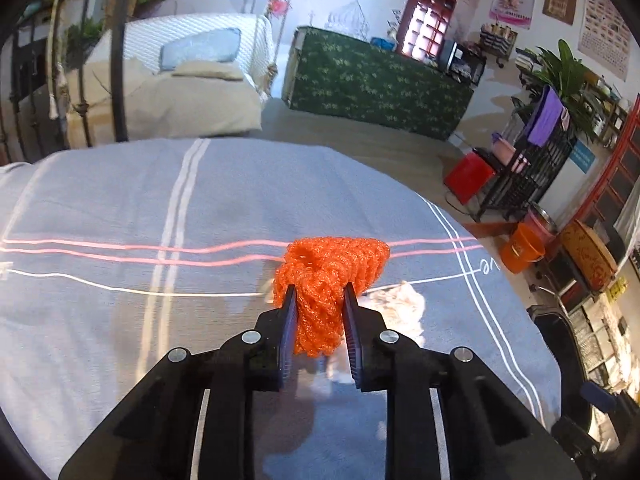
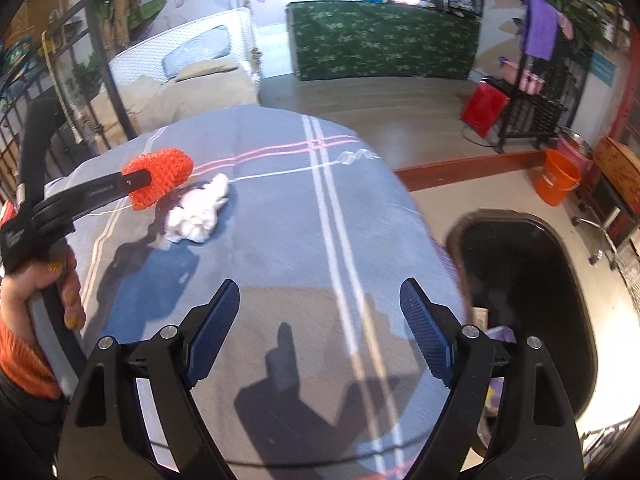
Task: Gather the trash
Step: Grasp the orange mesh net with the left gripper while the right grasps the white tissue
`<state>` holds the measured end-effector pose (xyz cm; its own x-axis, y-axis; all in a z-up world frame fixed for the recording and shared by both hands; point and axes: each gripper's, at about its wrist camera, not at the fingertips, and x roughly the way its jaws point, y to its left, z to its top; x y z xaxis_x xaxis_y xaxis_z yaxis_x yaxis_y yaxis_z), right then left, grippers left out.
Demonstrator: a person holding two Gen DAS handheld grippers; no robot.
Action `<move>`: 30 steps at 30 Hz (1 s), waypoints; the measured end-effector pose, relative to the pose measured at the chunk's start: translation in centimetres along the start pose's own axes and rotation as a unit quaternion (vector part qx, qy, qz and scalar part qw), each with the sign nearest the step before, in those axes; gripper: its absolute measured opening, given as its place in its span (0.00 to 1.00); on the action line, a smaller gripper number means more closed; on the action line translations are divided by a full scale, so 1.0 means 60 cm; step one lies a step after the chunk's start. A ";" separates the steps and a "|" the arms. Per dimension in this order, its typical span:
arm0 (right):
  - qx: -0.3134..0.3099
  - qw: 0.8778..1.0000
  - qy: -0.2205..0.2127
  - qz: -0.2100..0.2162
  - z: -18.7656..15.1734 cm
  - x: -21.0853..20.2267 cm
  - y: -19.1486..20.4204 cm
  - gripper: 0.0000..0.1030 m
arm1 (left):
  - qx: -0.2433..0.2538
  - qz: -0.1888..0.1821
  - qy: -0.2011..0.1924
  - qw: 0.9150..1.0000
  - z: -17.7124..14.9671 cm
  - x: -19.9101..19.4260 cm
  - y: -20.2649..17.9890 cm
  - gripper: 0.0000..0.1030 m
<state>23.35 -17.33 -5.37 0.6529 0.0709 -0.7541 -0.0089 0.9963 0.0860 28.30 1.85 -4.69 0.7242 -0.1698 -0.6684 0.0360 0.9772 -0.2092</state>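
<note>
An orange foam net sleeve [image 1: 332, 272] is squeezed between the pads of my left gripper [image 1: 320, 296], which is shut on it just above the grey-blue striped tablecloth [image 1: 120, 208]. From the right wrist view the same orange net [image 2: 160, 174] shows at the far left, clamped in the left gripper [image 2: 136, 184]. A crumpled white tissue [image 2: 198, 212] lies on the cloth right beside it; in the left wrist view the tissue [image 1: 400, 300] peeks out behind the right finger. My right gripper [image 2: 320, 320] hangs open over the near part of the table, nothing between its fingers.
A black bin [image 2: 532, 300] with some rubbish inside stands on the floor at the table's right edge. An orange bucket [image 2: 556, 178], a red box [image 2: 482, 106] and a black rack [image 2: 536, 92] stand farther right. A hand [image 2: 36, 296] holds the left gripper's handle.
</note>
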 end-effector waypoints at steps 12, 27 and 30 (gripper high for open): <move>-0.031 0.996 0.048 0.070 0.066 0.094 0.103 0.79 | -0.033 0.030 -0.020 0.999 -0.023 -0.069 0.042 0.21; -0.052 0.990 0.111 0.070 0.102 0.222 0.192 0.60 | -0.041 0.044 -0.014 0.998 -0.052 -0.075 0.069 0.21; -0.049 0.988 0.126 0.081 0.102 0.232 0.192 0.42 | -0.044 0.040 -0.014 0.998 -0.053 -0.078 0.070 0.21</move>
<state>36.99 -5.14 -10.91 0.4279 0.2282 -0.8745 -0.1792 0.9698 0.1654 22.86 6.33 -4.71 0.7409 -0.0871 -0.6659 -0.0827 0.9722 -0.2191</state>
